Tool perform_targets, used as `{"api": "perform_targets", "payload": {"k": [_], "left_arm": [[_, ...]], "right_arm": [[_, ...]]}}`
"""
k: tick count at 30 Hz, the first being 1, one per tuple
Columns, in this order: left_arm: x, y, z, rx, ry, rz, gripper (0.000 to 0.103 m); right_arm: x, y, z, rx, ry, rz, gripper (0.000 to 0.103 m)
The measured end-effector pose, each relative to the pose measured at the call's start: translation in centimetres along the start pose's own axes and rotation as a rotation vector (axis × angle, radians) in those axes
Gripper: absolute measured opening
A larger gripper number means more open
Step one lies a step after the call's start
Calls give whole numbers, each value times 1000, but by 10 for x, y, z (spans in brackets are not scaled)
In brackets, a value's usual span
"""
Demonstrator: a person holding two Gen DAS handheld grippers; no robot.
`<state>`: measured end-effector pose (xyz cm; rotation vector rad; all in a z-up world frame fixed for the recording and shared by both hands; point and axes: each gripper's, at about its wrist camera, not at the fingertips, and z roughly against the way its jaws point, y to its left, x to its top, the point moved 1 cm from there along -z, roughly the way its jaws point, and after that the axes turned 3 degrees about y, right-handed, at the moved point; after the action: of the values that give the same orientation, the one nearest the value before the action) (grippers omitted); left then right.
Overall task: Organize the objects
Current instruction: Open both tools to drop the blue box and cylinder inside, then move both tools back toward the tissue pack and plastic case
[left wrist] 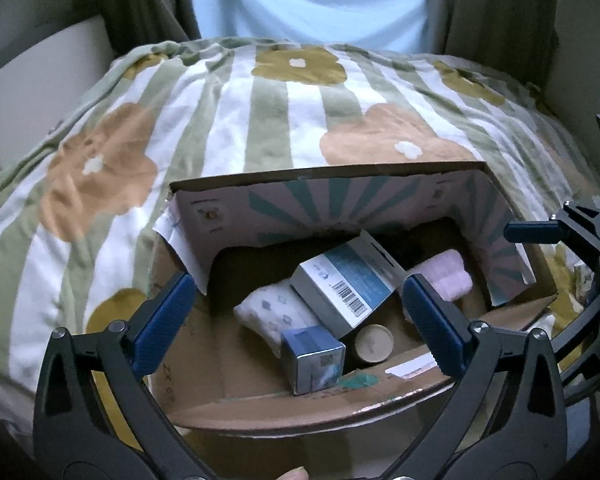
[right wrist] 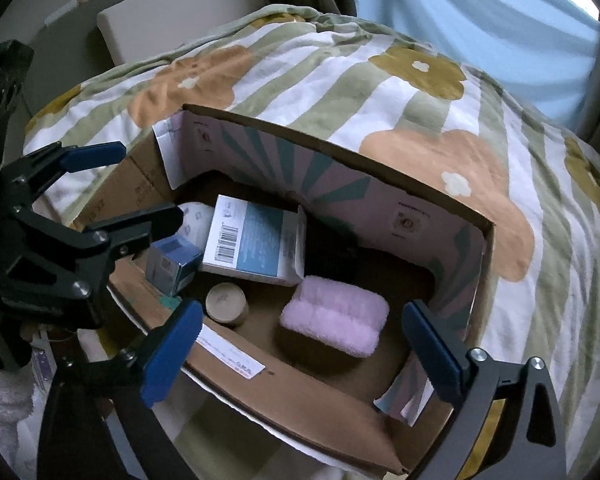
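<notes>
Box (right wrist: 340, 392) on the bed (right wrist: 380, 92) already holds 5 items: barcoded carton (right wrist: 256, 240), small blue carton (left wrist: 314, 360), round tin (right wrist: 226, 302), pink towel (right wrist: 336, 322), patterned cloth (left wrist: 274, 310). Left gripper (left wrist: 300, 320) has jaws wide, empty, with the cartons between them. Right gripper (right wrist: 300, 348) has jaws wide, empty, towel between. Looks like packing is near done; next is probably fetching another item or straightening the leaning carton. Only a barcode reads; other print is too blurred.

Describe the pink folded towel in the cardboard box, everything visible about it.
The pink folded towel is a fluffy, plush-looking cloth folded into a thick, rounded block with a crease along its top. It lies flat on the floor of the cardboard box, towards the right wall, just below the large white-and-blue carton. Neither gripper touches it.
</notes>
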<state>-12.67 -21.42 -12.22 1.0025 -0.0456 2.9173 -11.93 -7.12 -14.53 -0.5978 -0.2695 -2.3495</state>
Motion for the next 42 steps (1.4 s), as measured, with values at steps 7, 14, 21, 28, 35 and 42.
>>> {"api": "perform_targets", "payload": {"k": [7,14,21,28,35,42], "left_arm": [[1,5,8,1,1,23,103],[1,2,21,-11,-13,29,103],[5,-5,32,-32,-27,35,103],[9,-18,42,-27,-36,15,103],[18,-36,54,-32,-44,14,103],[23,-68,65,-44,-66,-3,103]], "right_arm": [[0,1,7,-10,-12,9,100],[-2,-1,19,-23,-28,1,100],[-5,-7,33,-36,-52,-13,100],[-7,-23,55,61,-84,-106,100],[-11,-40,86,28,-132,-122,100],[-24,-71,119,-29,-178,-197,100]]}}
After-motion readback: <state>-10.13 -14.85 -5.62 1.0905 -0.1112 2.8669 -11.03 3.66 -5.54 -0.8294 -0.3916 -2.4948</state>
